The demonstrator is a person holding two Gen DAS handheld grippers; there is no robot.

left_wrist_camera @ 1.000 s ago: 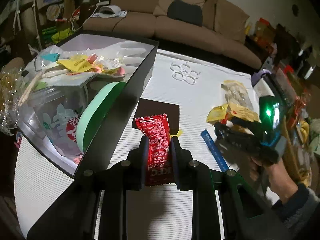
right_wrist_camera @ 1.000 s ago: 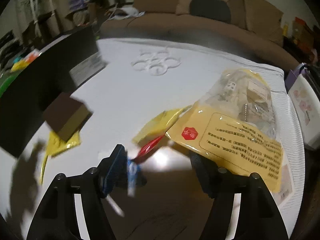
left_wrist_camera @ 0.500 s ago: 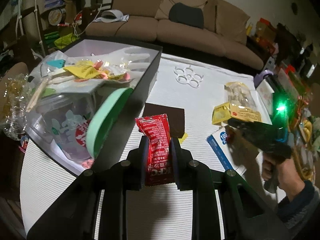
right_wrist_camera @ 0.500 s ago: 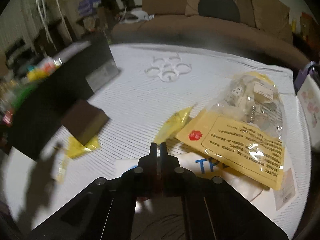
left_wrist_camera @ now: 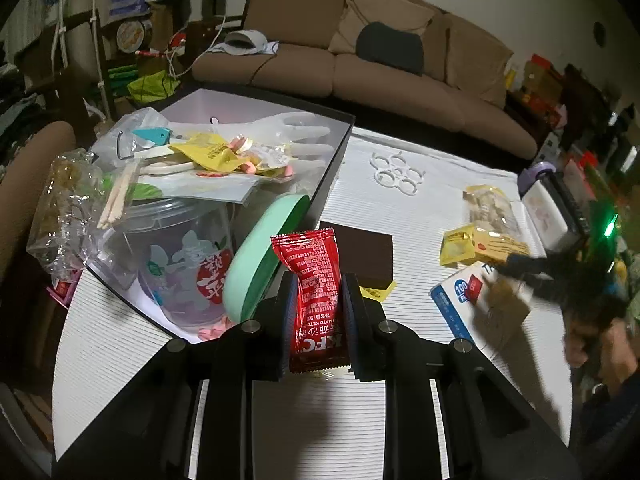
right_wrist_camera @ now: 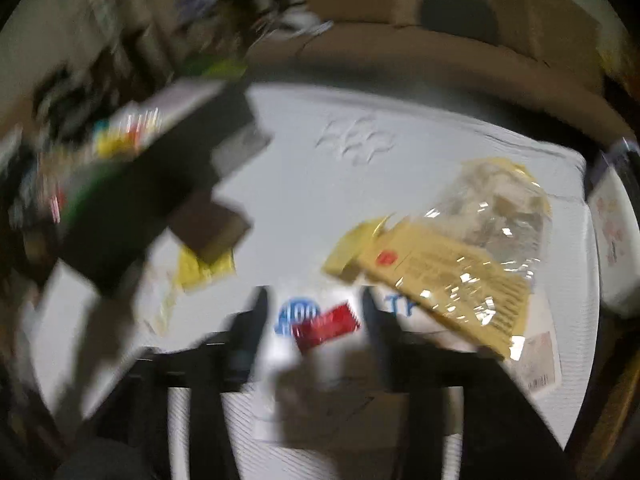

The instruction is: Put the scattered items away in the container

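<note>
My left gripper (left_wrist_camera: pixel 317 312) is shut on a red KFC ketchup sachet (left_wrist_camera: pixel 314 276), held above the table beside the black container (left_wrist_camera: pixel 336 160), which is full of items. In the blurred right wrist view my right gripper (right_wrist_camera: pixel 314 312) is open, its fingers either side of a small red sachet (right_wrist_camera: pixel 326 326) lying on a white packet with blue print (right_wrist_camera: pixel 298 314). The right gripper also shows in the left wrist view (left_wrist_camera: pixel 532 270) at the right. A yellow bag (right_wrist_camera: pixel 448 272) and a brown box (right_wrist_camera: pixel 208 220) lie on the table.
A white ring holder (left_wrist_camera: pixel 396 172) lies mid-table. A small yellow sachet (left_wrist_camera: pixel 456 246) sits beside the yellow bag. A brown sofa (left_wrist_camera: pixel 360 68) stands behind the table. A white case (left_wrist_camera: pixel 548 216) stands at the right edge.
My right gripper has gone from shut to open, with a red sachet now between its fingers; its view is blurred by motion. My left gripper, still holding the ketchup sachet, has risen slightly.
</note>
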